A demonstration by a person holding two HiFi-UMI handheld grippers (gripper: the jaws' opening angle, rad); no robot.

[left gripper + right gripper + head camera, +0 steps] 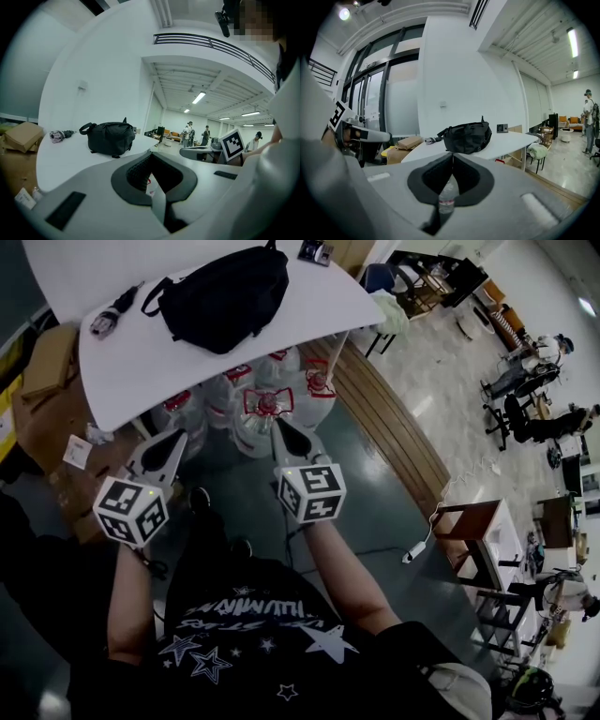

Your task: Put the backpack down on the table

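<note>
The black backpack (225, 296) lies on the white table (122, 371), apart from both grippers. It also shows in the left gripper view (110, 137) and in the right gripper view (468, 136), ahead of the jaws. My left gripper (176, 439) is held short of the table's near edge, shut and empty. My right gripper (280, 427) hangs beside it, also shut with nothing in it. In each gripper view the jaws meet, at the left gripper (151, 154) and the right gripper (453, 154).
A folded umbrella (112, 313) lies at the table's left end and a small device (314, 251) at its far edge. Large water bottles (267, 409) stand under the table. Cardboard boxes (21, 136) sit to the left. People and chairs (525, 399) are far right.
</note>
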